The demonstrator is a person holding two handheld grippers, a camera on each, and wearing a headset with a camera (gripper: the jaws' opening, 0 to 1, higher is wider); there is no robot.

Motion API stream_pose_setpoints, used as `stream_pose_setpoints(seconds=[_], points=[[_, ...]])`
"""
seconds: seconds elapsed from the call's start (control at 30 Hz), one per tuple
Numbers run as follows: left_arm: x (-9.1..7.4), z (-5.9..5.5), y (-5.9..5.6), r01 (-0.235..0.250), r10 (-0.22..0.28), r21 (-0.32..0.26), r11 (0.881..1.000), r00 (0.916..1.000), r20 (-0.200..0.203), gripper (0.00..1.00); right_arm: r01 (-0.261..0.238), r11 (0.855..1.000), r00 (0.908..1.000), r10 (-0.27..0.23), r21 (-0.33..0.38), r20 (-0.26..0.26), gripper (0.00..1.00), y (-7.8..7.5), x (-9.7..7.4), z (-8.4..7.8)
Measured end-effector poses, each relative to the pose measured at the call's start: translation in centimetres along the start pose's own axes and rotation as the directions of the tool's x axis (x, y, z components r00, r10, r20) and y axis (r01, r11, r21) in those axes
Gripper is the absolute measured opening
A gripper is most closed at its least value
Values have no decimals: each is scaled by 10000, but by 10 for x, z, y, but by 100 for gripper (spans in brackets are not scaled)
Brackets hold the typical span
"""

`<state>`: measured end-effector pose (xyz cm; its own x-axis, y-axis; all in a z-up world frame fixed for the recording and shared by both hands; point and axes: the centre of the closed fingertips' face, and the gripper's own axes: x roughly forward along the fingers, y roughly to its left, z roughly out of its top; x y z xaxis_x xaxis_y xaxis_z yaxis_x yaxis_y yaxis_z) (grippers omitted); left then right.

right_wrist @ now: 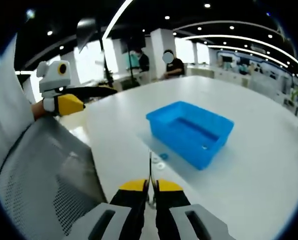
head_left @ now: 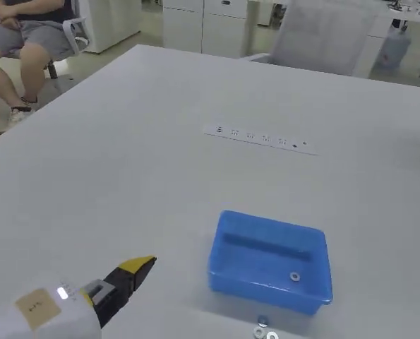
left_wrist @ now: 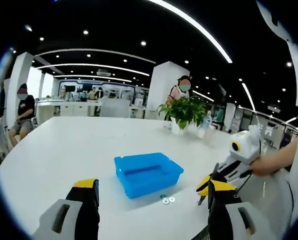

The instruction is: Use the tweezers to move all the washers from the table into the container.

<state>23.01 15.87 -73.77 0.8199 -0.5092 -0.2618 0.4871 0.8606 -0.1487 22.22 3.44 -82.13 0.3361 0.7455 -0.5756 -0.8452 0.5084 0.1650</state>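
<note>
Hovering over the work, the right gripper (right_wrist: 151, 186) has its jaws pressed together on the tweezers (right_wrist: 151, 172), which point toward the loose washers (right_wrist: 160, 161). They lie on the white table (head_left: 125, 176), just beside the blue container (head_left: 262, 288), on its near side. Left gripper (left_wrist: 152, 185) sits off to the side, jaws spread wide, holding nothing. Risk here: the washers are flat and thin, so the tweezer tips could skid off one and flick it away, or a slack pinch could drop it short of the rim. The count: three washers on the table, one washer (head_left: 295, 277) already inside the container, one pair of tweezers, two grippers
</note>
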Motion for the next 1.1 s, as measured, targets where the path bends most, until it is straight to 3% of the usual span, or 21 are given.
stream_pose_setpoints(seconds=[0.13,0.23,0.33,0.47,0.57,0.73,0.9,1.1], points=[[3,-6,-5,212,-207,238,9995,9996,-216,96,95,9967,9998,-111,811,192,3,-6,-3,-1],[5,-7,-6,373,-367,272,9989,9991,-211,98,68,9965,9997,-86,833,215,3,-5,-3,-1],[6,-14,-8,451,-430,366,9983,9974,-586,99,138,9981,9998,-146,595,129,3,-6,-3,1],[5,-10,-8,469,-447,574,9973,9983,-378,99,328,9926,9971,-405,1171,641,3,-11,-8,18],[3,-6,-4,371,-369,208,9991,9992,-125,99,442,9906,9956,-544,1295,768,3,-15,-12,30],[1,-6,4,31,-31,76,10000,10000,-31,97,470,9938,9948,-557,1003,853,3,-18,-15,49],[0,-4,5,-2,3,-55,10000,10000,80,97,367,9979,9968,-404,540,692,3,-19,-17,64],[-1,-4,7,-35,37,-183,9998,9999,104,95,296,9970,9938,-370,719,1045,3,-24,-7,89]])
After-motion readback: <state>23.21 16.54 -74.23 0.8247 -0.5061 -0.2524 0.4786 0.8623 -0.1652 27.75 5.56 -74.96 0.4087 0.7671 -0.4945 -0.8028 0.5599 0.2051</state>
